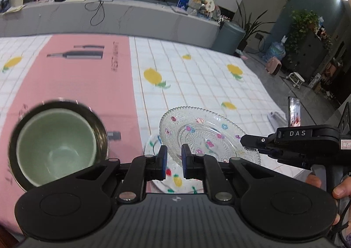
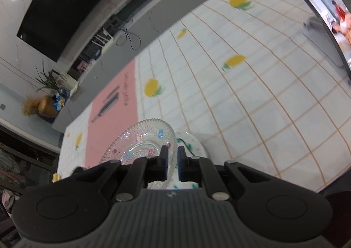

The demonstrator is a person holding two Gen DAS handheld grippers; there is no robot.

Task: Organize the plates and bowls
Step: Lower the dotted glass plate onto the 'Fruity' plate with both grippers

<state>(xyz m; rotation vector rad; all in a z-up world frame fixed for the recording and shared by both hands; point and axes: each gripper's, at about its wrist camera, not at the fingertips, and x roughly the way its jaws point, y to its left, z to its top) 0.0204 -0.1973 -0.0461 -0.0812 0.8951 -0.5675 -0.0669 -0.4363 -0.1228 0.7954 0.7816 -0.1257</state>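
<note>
Seemingly mid-carry, two hand-held grippers are sharing one clear glass plate [image 1: 210, 136] with a beaded rim and small painted flowers. The left gripper [image 1: 174, 156] is pinching the plate's near rim between its blue pads, jaws narrow. The right gripper [image 1: 243, 138] is coming in from the right side of the left wrist view, and its fingertips are meeting the plate's right rim; in its own view the right gripper's jaws are standing almost together with the glass rim between the pads.

The glass plate is tilting, and is lying over part of a white plate [image 1: 173, 177] printed with fruit, which is sitting near the front edge of the table [image 1: 197, 77]. Whether the two plates are touching is not clear. The table is wearing a white checked cloth with yellow fruit prints and a pink panel down its left half.

On that pink panel, towards the front left corner, a pale green bowl [image 1: 57, 149] is nesting inside a shiny metal bowl [image 1: 101, 129]. A phone [image 2: 329, 24] with a lit screen is standing at the table's right edge.

Judging by this, the bowls are already stacked and the plates are being stacked now. The next move is probably calling for levelling the glass plate, centring it over the white plate, lowering it gently and only then easing both grips off, since glass is slippery and chips easily.
</note>
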